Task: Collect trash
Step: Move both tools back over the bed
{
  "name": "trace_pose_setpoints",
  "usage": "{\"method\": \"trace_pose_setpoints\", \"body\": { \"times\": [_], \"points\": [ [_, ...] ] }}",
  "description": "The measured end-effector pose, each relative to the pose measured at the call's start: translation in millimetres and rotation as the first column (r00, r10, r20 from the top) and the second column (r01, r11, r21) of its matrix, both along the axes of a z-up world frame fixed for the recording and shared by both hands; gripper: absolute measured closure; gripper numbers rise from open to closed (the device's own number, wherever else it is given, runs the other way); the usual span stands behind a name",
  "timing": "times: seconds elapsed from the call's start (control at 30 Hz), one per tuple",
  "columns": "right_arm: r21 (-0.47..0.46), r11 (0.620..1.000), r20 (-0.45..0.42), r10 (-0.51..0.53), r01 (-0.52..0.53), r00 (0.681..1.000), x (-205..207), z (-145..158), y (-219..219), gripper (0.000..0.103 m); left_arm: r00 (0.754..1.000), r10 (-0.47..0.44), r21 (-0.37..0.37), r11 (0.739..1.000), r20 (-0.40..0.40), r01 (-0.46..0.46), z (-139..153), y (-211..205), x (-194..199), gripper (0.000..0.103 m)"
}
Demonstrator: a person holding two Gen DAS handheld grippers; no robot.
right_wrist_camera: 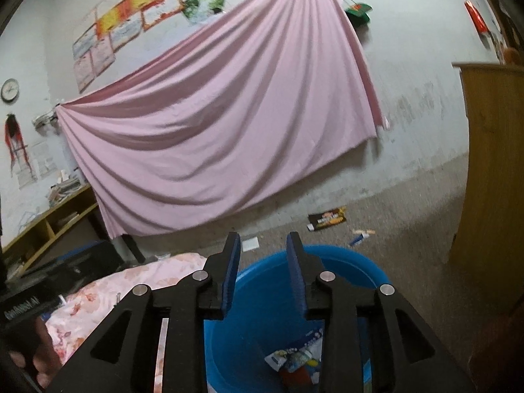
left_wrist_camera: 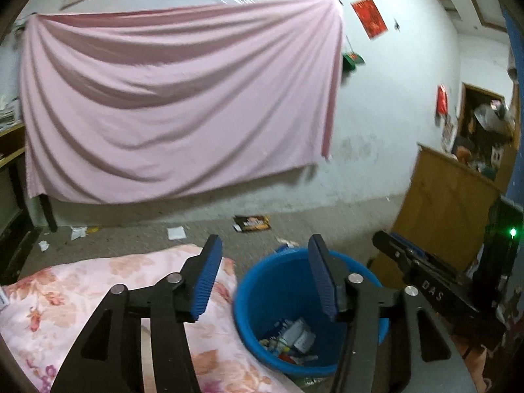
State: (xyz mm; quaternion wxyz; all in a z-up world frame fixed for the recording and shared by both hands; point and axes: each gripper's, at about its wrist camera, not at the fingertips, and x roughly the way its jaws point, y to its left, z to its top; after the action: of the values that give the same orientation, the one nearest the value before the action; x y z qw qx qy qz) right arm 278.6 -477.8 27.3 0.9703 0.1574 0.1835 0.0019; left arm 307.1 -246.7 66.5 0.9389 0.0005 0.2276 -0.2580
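Note:
A blue bin [left_wrist_camera: 255, 304] stands on the floor by a floral quilt, with several wrappers [left_wrist_camera: 291, 337] at its bottom. My left gripper [left_wrist_camera: 265, 245] is open and empty above the bin's rim. My right gripper [right_wrist_camera: 263, 242] is open and empty, also over the bin [right_wrist_camera: 353, 268], whose trash [right_wrist_camera: 294, 360] shows below it. The right gripper's body shows in the left wrist view [left_wrist_camera: 425, 271]. A dark snack wrapper [left_wrist_camera: 251, 223] lies on the floor near the wall, also in the right wrist view [right_wrist_camera: 327, 217]. White paper scraps [left_wrist_camera: 176, 232] and a small blue-and-white piece [right_wrist_camera: 358, 238] lie on the floor.
A floral quilt [left_wrist_camera: 82, 294] lies left of the bin. A pink sheet [left_wrist_camera: 180, 98] hangs on the far wall. A wooden cabinet [right_wrist_camera: 491, 180] stands at the right. Low wooden shelves [right_wrist_camera: 49, 226] stand at the left.

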Motion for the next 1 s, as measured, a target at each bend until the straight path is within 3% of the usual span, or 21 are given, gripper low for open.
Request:
{"method": "trace_pose_setpoints", "body": {
  "times": [0.07,0.23,0.3,0.4,0.47,0.5,0.53,0.57,0.7,0.8,1.0],
  "points": [
    [-0.013,1.0,0.02,0.012,-0.011,1.0,-0.6,3.8,7.1,0.071,0.999,0.031,-0.017,0.999,0.013,-0.03,6.2,12.1,-0.9,0.049],
    [-0.028,0.999,0.078,0.047,-0.045,0.996,-2.4,16.3,24.0,0.065,0.988,0.143,-0.098,0.986,0.05,-0.137,17.1,50.5,-6.6,0.021],
    [-0.043,0.997,0.109,0.065,-0.06,0.992,-4.4,22.7,33.2,0.061,0.981,0.184,-0.121,0.977,0.065,-0.175,20.2,64.2,-8.6,0.018],
    [-0.039,0.996,0.149,0.091,-0.086,0.985,-5.7,31.3,43.9,0.057,0.967,0.232,-0.125,0.968,0.103,-0.219,24.1,78.7,-13.6,0.004],
    [-0.044,0.994,0.169,0.104,-0.098,0.98,-5.7,35.7,50.8,0.053,0.955,0.262,-0.136,0.96,0.136,-0.244,25.7,89.9,-19.5,0.004],
    [-0.048,0.994,0.177,0.108,-0.101,0.978,-5.1,37.2,54.7,0.045,0.951,0.273,-0.136,0.958,0.148,-0.254,26.6,94.3,-21.4,0.003],
    [-0.05,0.993,0.19,0.114,-0.107,0.975,-5.3,38.6,58.5,0.03,0.946,0.283,-0.134,0.955,0.156,-0.263,26.1,98.7,-23.4,0.003],
    [-0.051,0.992,0.204,0.12,-0.112,0.972,-5.9,40.0,62.1,0.024,0.941,0.296,-0.135,0.952,0.163,-0.276,25.8,103.6,-24.5,0.003],
    [-0.064,0.988,0.239,0.151,-0.139,0.959,-6.5,44.8,75.6,0.017,0.924,0.343,-0.146,0.936,0.169,-0.32,22.3,122.8,-28.5,0.002],
    [-0.06,0.986,0.281,0.166,-0.156,0.945,-8.0,46.8,83.7,0.0,0.915,0.37,-0.155,0.925,0.161,-0.347,18.5,136.6,-29.1,0.002],
    [-0.072,0.978,0.337,0.207,-0.194,0.918,-12.3,49.9,102.1,0.0,0.892,0.418,-0.168,0.905,0.172,-0.392,13.0,161.8,-38.0,0.002]
  ]
}}
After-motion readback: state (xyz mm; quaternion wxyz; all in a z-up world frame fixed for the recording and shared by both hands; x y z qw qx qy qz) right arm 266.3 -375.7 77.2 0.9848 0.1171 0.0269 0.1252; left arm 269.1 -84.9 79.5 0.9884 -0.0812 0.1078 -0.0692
